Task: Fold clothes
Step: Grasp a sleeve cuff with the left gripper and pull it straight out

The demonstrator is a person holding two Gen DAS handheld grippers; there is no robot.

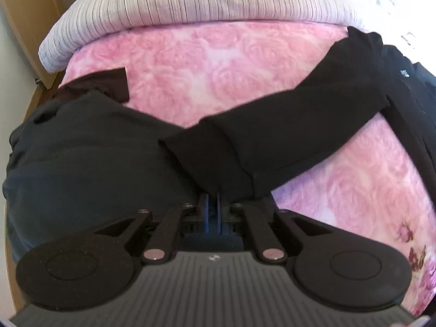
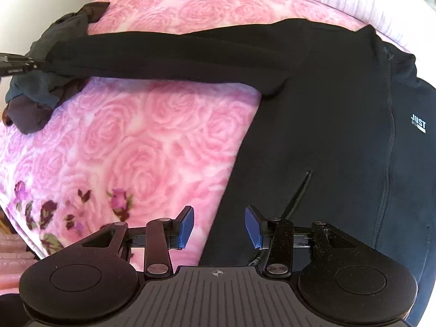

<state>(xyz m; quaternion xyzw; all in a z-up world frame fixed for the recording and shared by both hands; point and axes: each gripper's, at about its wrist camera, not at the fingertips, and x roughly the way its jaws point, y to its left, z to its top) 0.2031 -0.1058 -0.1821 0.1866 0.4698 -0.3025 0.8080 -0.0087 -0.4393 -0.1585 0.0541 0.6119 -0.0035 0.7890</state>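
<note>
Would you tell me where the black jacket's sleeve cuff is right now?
The sleeve cuff is clamped in the left gripper, low centre of the left wrist view, beside the dark grey garment.

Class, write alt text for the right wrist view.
The open right claw hovers over a black jacket's edge on a pink rose blanket. Its sleeve stretches left to the other claw, beside a dark clothes heap.

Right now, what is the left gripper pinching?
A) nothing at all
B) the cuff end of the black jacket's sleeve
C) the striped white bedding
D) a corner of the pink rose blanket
B: the left gripper is shut on the cuff of the black sleeve, which stretches across the pink rose blanket back to the jacket; the right gripper is open.
</note>
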